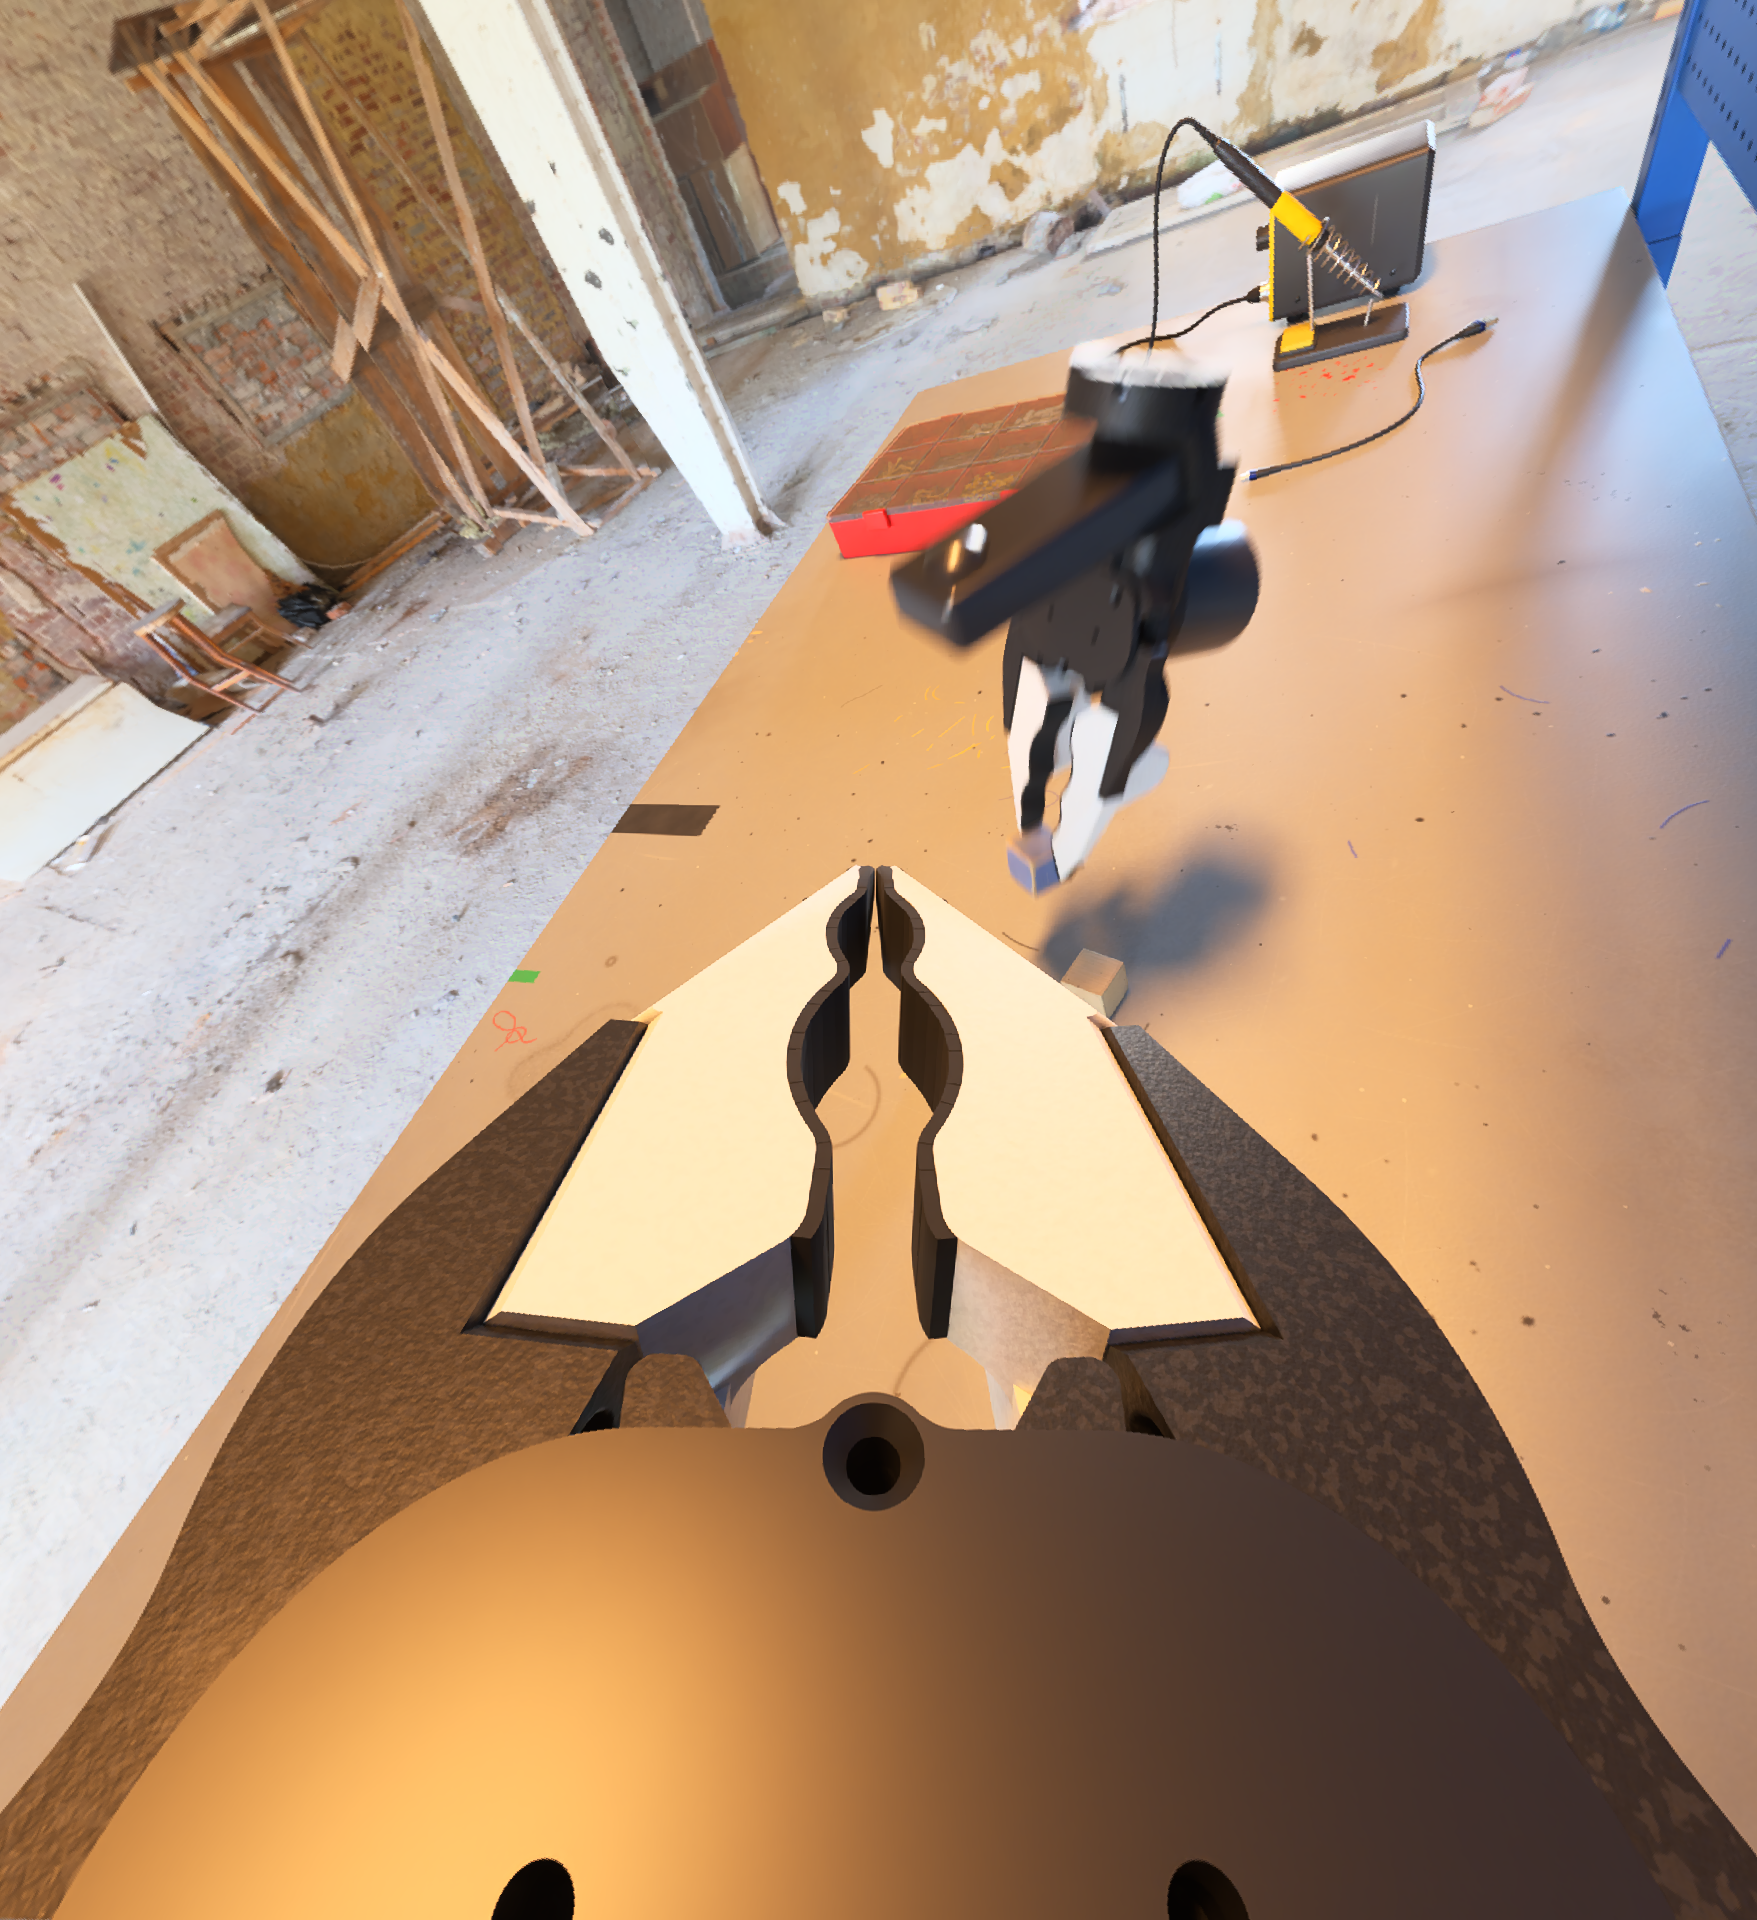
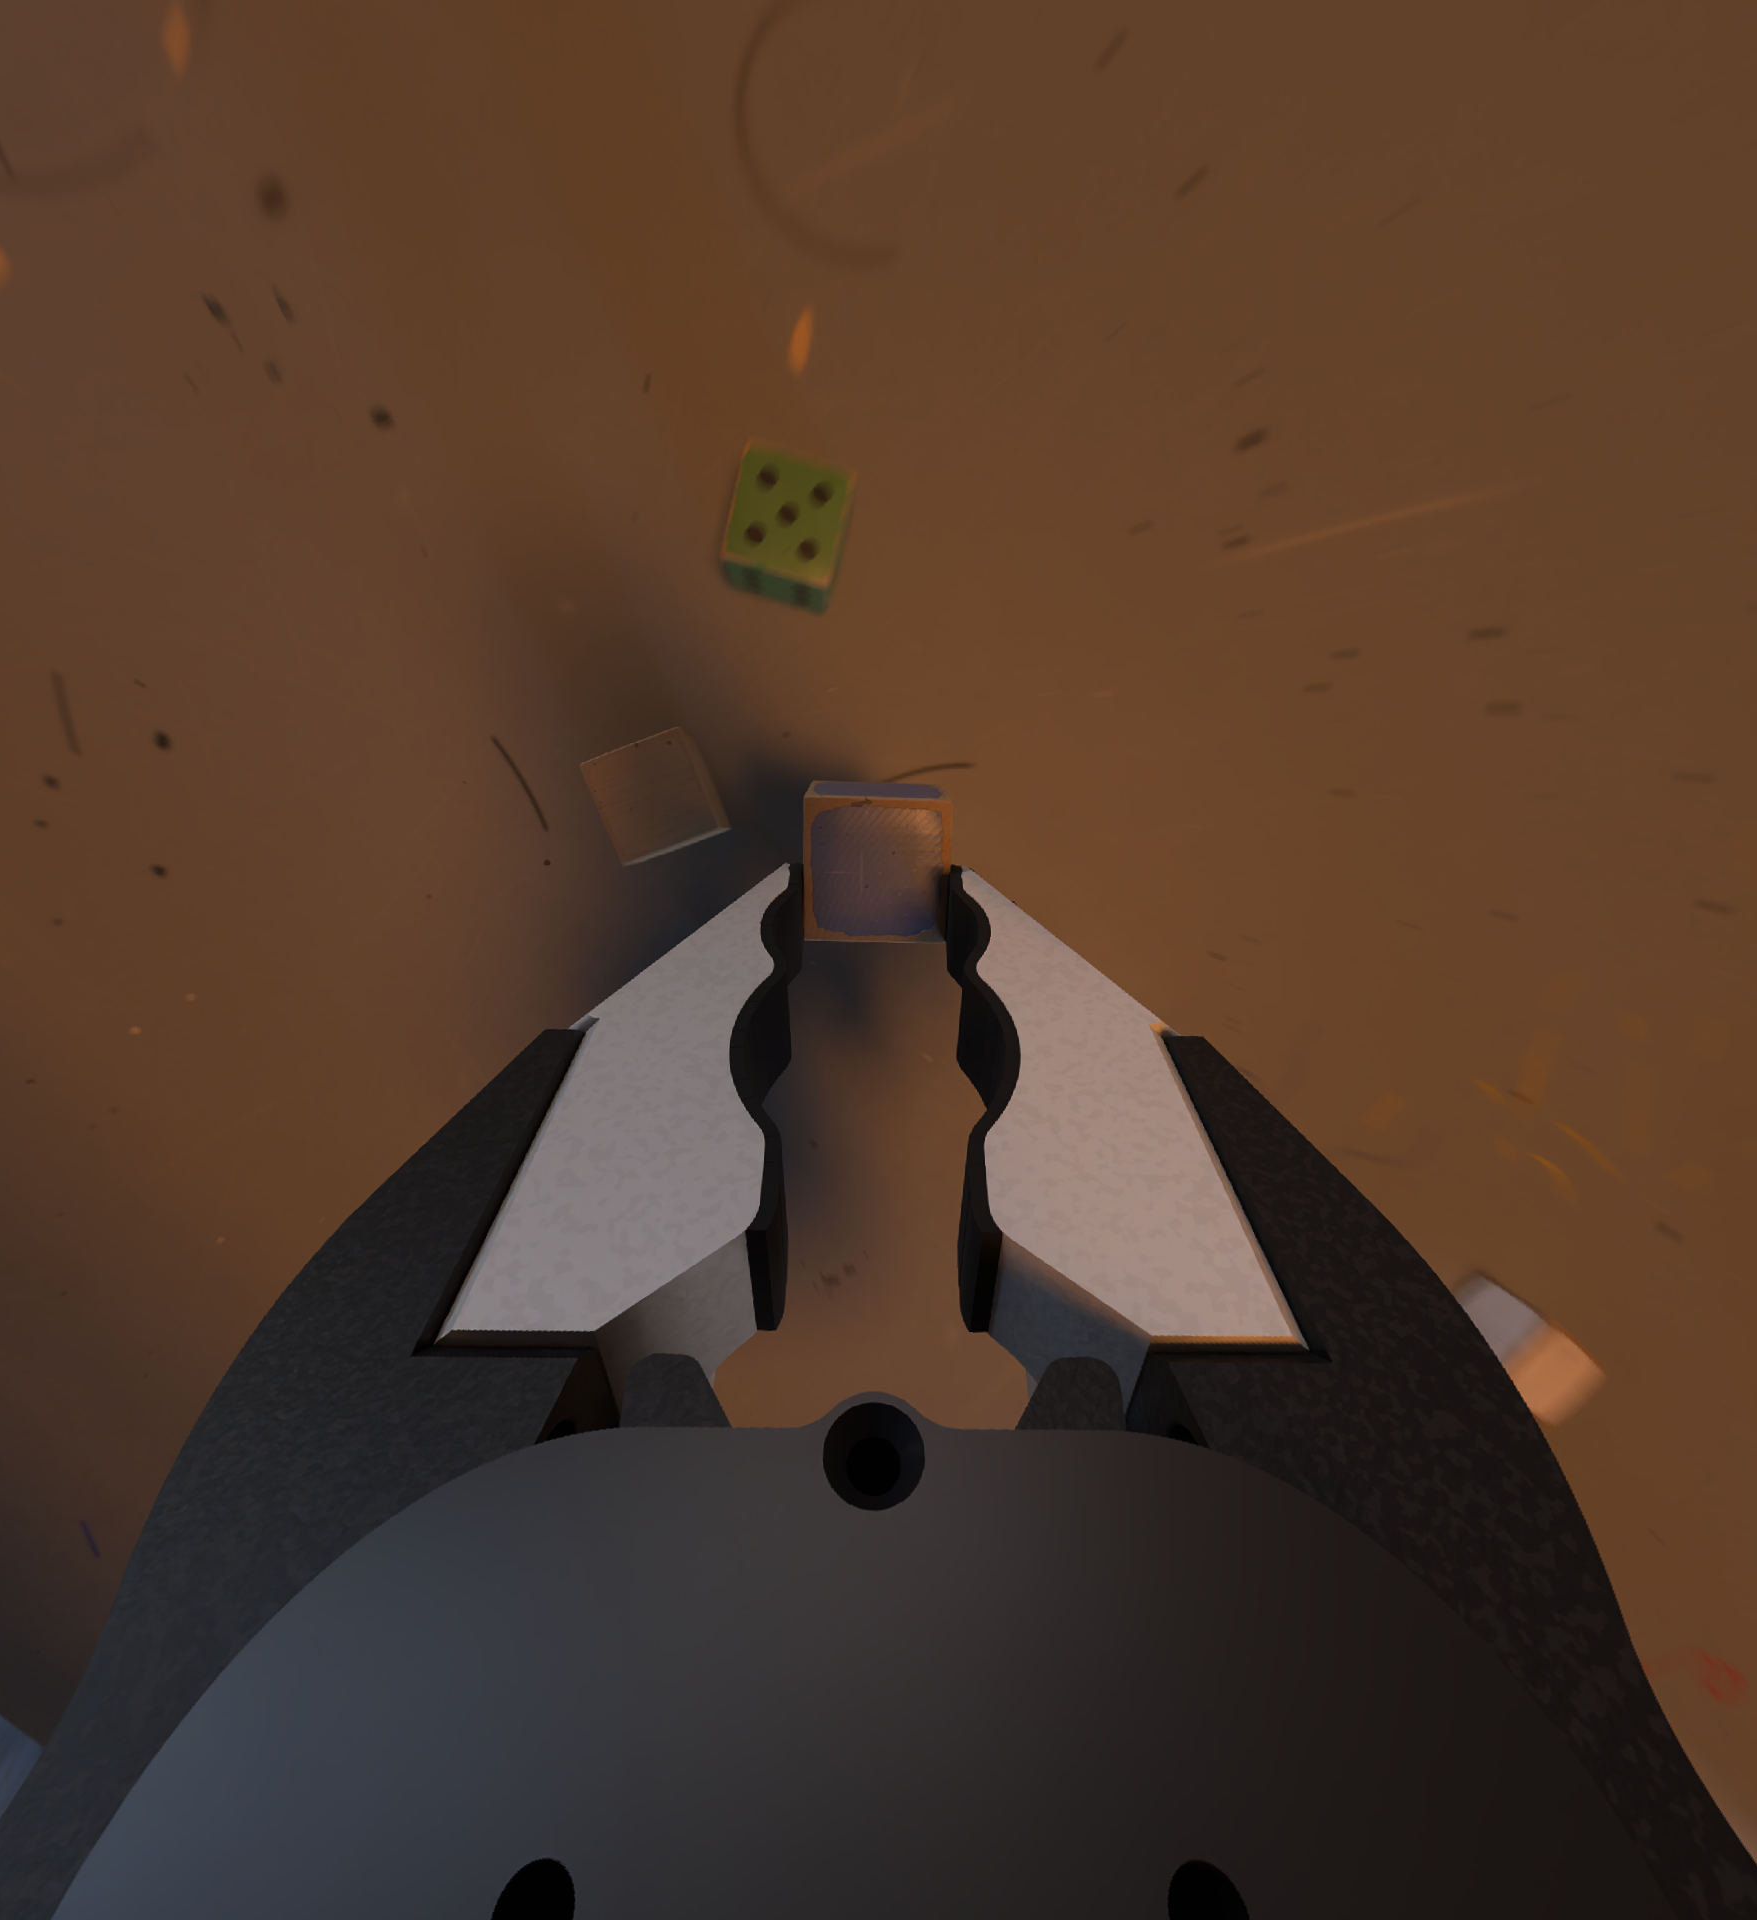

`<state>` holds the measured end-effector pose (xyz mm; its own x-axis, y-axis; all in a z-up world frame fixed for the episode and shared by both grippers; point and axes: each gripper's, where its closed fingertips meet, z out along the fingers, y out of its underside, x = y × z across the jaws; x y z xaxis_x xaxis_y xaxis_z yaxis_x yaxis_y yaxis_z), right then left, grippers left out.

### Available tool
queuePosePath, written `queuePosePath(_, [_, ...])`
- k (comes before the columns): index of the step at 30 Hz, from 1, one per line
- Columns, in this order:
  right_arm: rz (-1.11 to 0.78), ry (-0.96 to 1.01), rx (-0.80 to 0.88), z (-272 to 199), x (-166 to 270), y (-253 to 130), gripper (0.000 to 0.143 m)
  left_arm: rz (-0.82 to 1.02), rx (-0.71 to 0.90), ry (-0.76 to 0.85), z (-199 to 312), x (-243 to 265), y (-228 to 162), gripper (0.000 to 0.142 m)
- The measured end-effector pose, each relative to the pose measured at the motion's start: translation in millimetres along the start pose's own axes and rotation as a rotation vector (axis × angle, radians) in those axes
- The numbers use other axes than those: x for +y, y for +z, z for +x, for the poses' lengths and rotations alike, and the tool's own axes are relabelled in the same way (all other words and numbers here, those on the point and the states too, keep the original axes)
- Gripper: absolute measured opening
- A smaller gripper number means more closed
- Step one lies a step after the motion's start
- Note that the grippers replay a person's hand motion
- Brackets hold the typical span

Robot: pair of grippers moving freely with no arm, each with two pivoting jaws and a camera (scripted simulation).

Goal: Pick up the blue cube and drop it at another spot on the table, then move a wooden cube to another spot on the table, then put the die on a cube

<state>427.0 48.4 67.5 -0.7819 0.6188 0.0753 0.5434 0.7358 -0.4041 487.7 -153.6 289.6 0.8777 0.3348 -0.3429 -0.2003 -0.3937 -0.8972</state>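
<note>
While the right gripper (image 2: 874, 883) carries the small blue-faced cube with worn wooden edges (image 2: 876, 871) clear of the brown tabletop (image 2: 1373, 416), pinched at the very tips of its two pale fingers, the left gripper (image 1: 874, 883) waits low over the table with its fingertips all but touching and nothing between them. In the left wrist view the right gripper (image 1: 1045, 857) points downward, the blue cube (image 1: 1032, 864) at its tips above its own dark shadow. Below lie the green die with dark pips (image 2: 789, 525), a pale plain wooden cube (image 2: 654, 795) just beside the held cube's line of descent, and a second pale wooden block (image 2: 1523, 1361) near the right edge of the view.

Risks, as judged: the hold is shallow, only the fingertips bearing on the cube's side faces, so a quick swing could twist or slip it out early. Released from this height, the cube may bounce or roll, strike the nearby wooden cube or the die, and scatter pieces needed for later steps. A release too near the present spot would hardly count as a new place.
</note>
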Motion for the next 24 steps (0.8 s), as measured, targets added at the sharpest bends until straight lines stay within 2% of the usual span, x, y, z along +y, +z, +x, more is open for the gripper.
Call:
queuePosePath(4, [0.188,0.081,0.18,41.9,4.1,-94.0,0.027,0.001,-0.002,-0.006,-1.7,0.7,-0.1,0.0])
queuePosePath(7, [0.179,0.251,0.26,79.6,53.7,-130.3,0.027,0.0,0.002,-0.004,-1.0,0.6,0.5,0.0])
queuePosePath(9, [0.095,0.407,0.228,93.6,99.5,-124.1,0.027,0.001,0.006,0.0,0.3,-0.1,1.2,0.0])
queuePosePath(12, [-0.036,0.516,0.135,92.2,153.2,-87.5,0.027,0.0,0.012,0.004,1.9,-0.5,2.5,0.0])
queuePosePath(15, [-0.136,0.532,0.085,84.1,183.3,-51.4,0.027,-0.002,0.015,0.0,2.1,0.0,3.6,0.0])
queuePosePath(18, [-0.164,0.56,0.077,84.6,196.0,-32.5,0.027,-0.006,0.017,-0.002,3.1,0.8,3.7,0.0])
queuePosePath(19, [-0.163,0.576,0.077,85.6,197.8,-31.9,0.027,-0.009,0.017,0.0,3.5,1.1,3.4,0.0])
queuePosePath(21, [-0.133,0.609,0.096,91.0,194.2,-44.3,0.042,-0.015,0.01,0.001,2.9,1.9,2.1,0.0])
queuePosePath(24, [0.087,0.6,0.167,98.1,149.2,-95.0,0.048,-0.011,-0.004,-0.006,0.6,1.5,0.1,0.0])
